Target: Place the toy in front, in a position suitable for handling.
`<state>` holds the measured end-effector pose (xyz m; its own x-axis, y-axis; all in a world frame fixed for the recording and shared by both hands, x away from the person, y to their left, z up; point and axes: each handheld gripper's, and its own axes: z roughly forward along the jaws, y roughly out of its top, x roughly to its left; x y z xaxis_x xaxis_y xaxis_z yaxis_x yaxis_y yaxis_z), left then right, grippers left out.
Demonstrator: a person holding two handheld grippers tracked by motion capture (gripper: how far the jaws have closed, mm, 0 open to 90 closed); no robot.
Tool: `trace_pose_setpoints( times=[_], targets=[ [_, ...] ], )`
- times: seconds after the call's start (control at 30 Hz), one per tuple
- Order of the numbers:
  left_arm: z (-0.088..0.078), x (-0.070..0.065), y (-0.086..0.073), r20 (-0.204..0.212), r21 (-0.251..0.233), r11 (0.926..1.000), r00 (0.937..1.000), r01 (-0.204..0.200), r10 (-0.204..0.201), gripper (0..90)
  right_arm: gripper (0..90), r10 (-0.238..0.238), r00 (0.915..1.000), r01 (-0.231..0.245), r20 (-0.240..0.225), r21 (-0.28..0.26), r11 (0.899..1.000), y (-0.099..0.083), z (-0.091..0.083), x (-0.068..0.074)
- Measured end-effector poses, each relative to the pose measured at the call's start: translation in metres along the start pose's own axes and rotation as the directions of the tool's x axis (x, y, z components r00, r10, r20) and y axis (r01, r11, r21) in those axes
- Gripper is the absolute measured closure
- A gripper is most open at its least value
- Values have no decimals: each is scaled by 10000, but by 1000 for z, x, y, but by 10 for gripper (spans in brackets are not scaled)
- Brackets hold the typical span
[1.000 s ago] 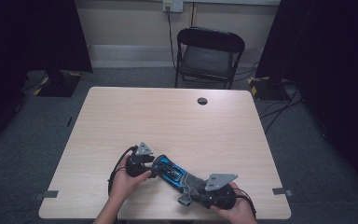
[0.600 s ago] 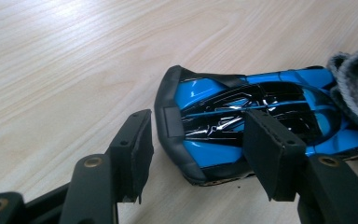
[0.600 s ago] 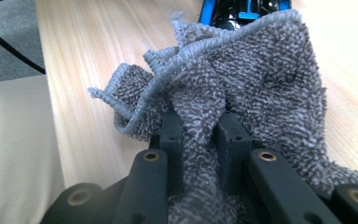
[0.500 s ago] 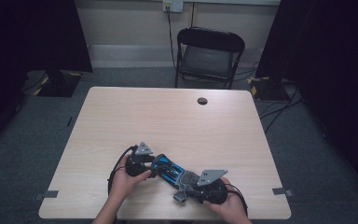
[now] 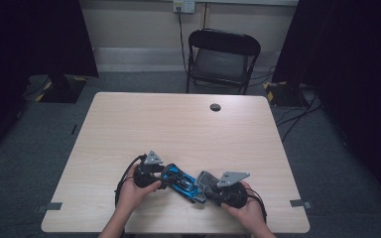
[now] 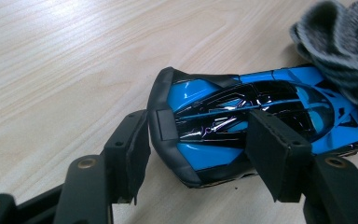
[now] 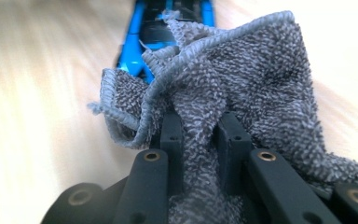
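Observation:
A blue and black toy car (image 5: pixel 178 179) lies on the wooden table (image 5: pixel 178 129) near its front edge. My left gripper (image 5: pixel 164 178) is shut on the car's tail end. In the left gripper view the black pads (image 6: pixel 135 154) press against both sides of the car (image 6: pixel 214 121). My right gripper (image 5: pixel 206 186) is shut on a grey terry cloth (image 5: pixel 204 179), which rests on the car's other end. In the right gripper view the cloth (image 7: pixel 242 70) bunches up from between the jaws of that gripper (image 7: pixel 200 135) and covers most of the car (image 7: pixel 140 32).
A small black round cap (image 5: pixel 215 107) sits on the table toward its far edge. A black folding chair (image 5: pixel 222 54) stands beyond the table. Cables (image 5: pixel 297 119) run over the floor at the right.
My right gripper has slid left with the grey cloth, onto the near end of the car. The left gripper and the car have stayed in place.

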<state>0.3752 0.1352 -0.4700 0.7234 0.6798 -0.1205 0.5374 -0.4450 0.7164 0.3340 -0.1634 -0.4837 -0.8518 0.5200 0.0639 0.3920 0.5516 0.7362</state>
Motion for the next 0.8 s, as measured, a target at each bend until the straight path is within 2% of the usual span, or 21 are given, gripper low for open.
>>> trace_pose_setpoints(
  times=[0.1, 0.2, 0.33, 0.5, 0.6, 0.7, 0.8],
  targets=[
    [0, -1, 0, 10, 19, 10000, 10000, 20, -20, 385, 758, 140, 9992, -141, 369, 31, 9999, 1, 0, -6],
    [1, 0, 0, -5, -2, 10000, 10000, 20, -20, 371, 758, 215, 9992, -214, 326, -34, 9998, 2, -2, -9],
    [1, 0, 0, 8, -12, 10000, 10000, 73, -73, 363, 757, 36, 9997, -33, 225, -154, 9999, 6, -6, -4],
    [-1, 0, 0, -101, 19, 10000, 9999, 58, -58, 369, 757, -268, 9996, 263, -89, -509, 9984, 16, -15, 10],
    [-2, 0, 0, -130, 17, 10000, 9999, 43, -43, 369, 757, -589, 9974, 560, -421, -672, 9962, 26, -19, 23],
    [-5, 0, 1, -80, -96, 9999, 10000, 38, -39, 420, 757, -926, 9921, 854, -847, -849, 9927, 37, -19, 38],
    [-7, 0, 1, -102, -254, 9995, 9998, 172, -174, 421, 757, -1180, 9852, 1079, -1245, -845, 9906, 43, -12, 53]
  ],
)
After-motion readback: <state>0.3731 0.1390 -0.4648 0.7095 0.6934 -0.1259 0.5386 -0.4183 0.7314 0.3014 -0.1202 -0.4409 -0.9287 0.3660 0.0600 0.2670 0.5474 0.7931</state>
